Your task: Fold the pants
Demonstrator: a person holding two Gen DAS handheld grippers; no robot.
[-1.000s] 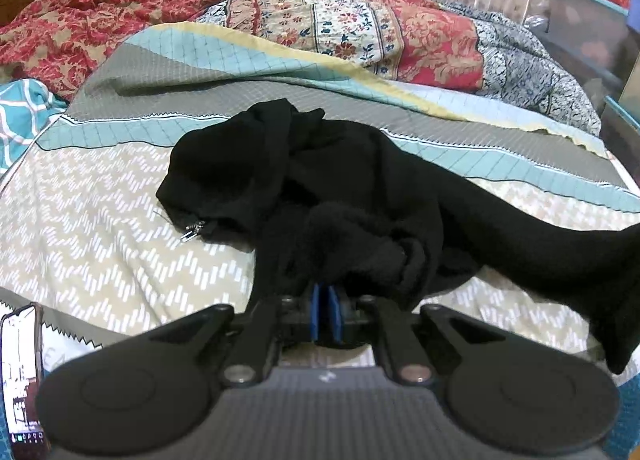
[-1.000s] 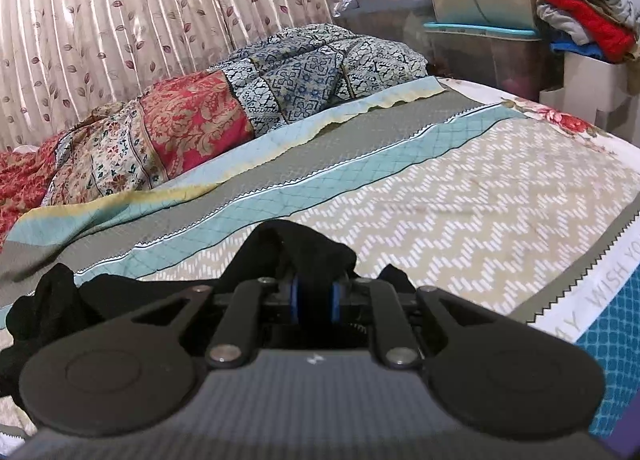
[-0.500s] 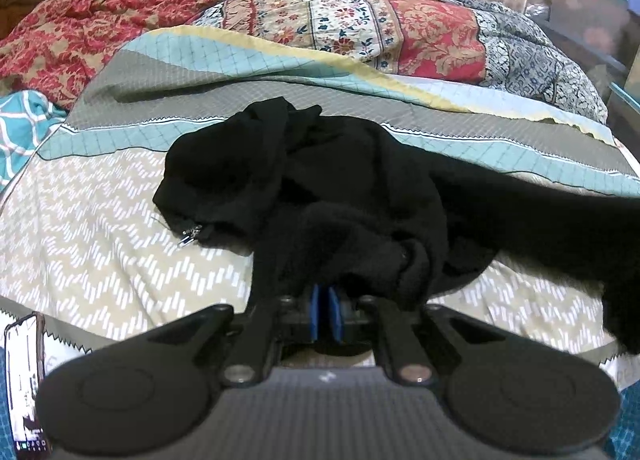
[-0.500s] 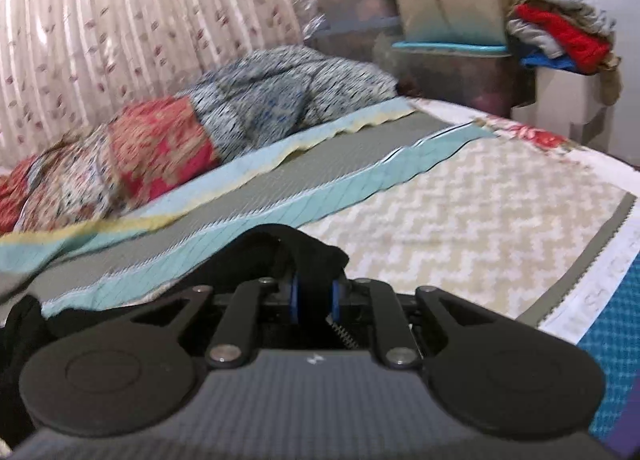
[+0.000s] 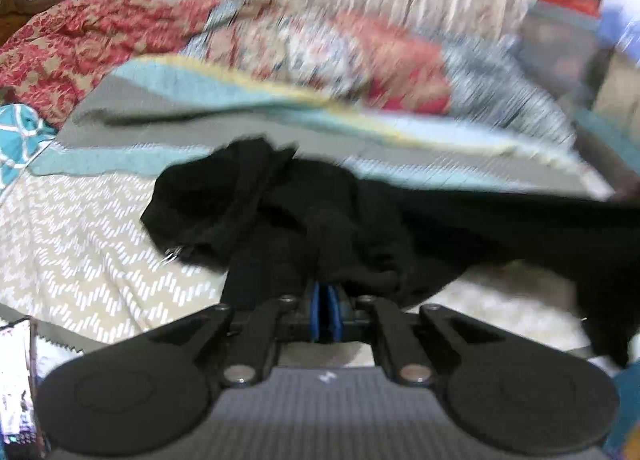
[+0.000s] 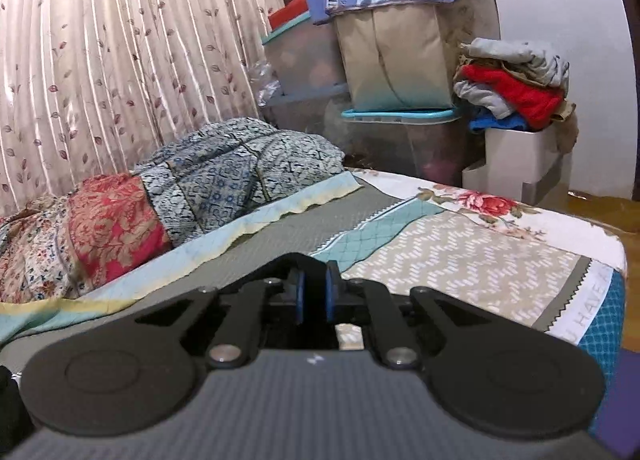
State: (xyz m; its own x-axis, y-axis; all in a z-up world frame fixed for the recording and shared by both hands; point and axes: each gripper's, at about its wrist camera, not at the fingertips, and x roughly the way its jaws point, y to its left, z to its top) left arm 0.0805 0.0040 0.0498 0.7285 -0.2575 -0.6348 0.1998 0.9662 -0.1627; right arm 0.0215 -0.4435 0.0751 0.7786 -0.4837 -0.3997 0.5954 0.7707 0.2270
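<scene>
Both grippers are spreading the crumpled black fabric pants (image 5: 304,216) across the patterned quilted bed cover (image 5: 80,244) — left gripper (image 5: 325,312) clamped on cloth, right gripper (image 6: 314,296) pinching a black fold, its jaws just closing further; next, lay them flat

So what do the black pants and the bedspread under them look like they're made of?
Black pants: soft, matte knit, possibly fleece or jersey; they bunch in limp, light-absorbing folds. Bedspread: thin printed woven cotton, it seems; flat, matte, with a crisp zigzag print.

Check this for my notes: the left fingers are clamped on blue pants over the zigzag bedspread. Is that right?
Not quite: the pants are black, not blue; only the finger pads are blue. The left wrist view shows the left fingers clamped on them over the zigzag bedspread.
</scene>
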